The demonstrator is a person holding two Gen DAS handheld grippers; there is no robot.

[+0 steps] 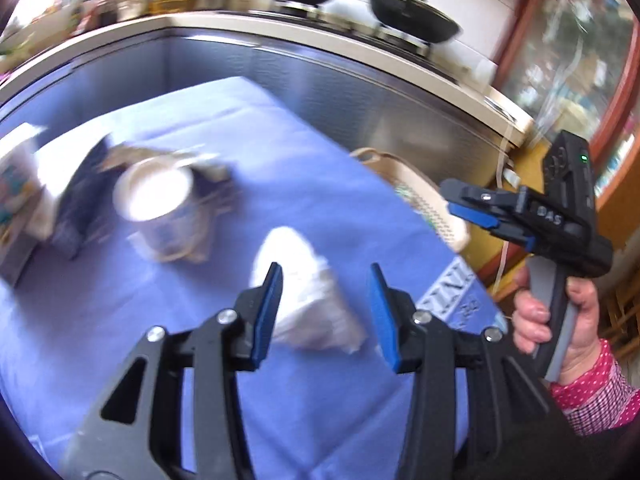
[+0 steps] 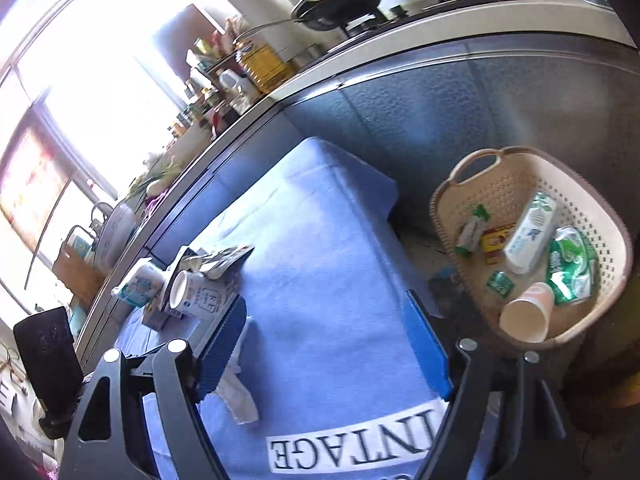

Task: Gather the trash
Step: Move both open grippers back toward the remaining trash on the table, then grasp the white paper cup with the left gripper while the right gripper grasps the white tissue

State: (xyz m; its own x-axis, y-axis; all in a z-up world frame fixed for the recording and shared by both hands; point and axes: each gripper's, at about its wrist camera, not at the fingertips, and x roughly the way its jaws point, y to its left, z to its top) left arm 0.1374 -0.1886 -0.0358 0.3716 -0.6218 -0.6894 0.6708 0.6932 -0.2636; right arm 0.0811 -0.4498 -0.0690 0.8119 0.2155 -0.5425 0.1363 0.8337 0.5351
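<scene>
A crumpled white tissue (image 1: 310,292) lies on the blue cloth (image 1: 120,340). My left gripper (image 1: 326,312) is open just above it, one finger on each side. Behind it a white paper cup (image 1: 160,210) lies tipped among wrappers and small boxes (image 1: 76,204). My right gripper (image 2: 328,344) is open and empty over the cloth's right part; it also shows in the left wrist view (image 1: 474,208). The tissue (image 2: 238,394) shows beside its left finger. A beige basket (image 2: 452,196) on the floor to the right holds a paper cup (image 2: 528,314), a green bag (image 2: 572,264) and several wrappers.
A steel-fronted counter (image 1: 360,92) runs behind the table, with woks (image 1: 412,12) on a stove and bottles (image 2: 260,64) along the top. The cloth's right edge (image 2: 420,320) drops toward the floor next to the basket.
</scene>
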